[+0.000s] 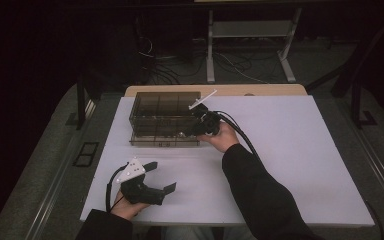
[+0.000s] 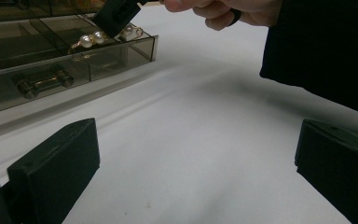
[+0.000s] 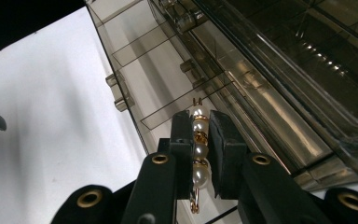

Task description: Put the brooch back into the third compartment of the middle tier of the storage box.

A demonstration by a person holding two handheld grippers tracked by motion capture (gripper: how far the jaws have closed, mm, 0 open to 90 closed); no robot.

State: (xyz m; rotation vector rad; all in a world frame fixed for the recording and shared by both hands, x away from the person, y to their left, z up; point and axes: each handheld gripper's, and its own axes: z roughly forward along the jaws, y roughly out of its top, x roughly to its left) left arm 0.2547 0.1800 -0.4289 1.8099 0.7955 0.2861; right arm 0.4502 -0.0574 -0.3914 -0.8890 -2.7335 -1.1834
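Note:
A smoky clear jewellery box (image 1: 165, 117) stands at the table's back centre with its top drawer (image 3: 135, 84) pulled out, split into small compartments. My right gripper (image 3: 199, 119) is shut on a gold pin set with pearls (image 3: 199, 144) and holds it upright over a drawer compartment. The left gripper view shows the same pearl pin (image 2: 91, 40) at the drawer's front corner under the right gripper (image 2: 116, 14). My left gripper (image 1: 162, 176) rests near the front left edge, open, nothing between its jaws.
A lower drawer with a metal bar handle (image 2: 42, 83) is shut. The white table top (image 1: 290, 150) runs wide to the right of the box. Table legs and cables (image 1: 230, 65) lie on the floor beyond the far edge.

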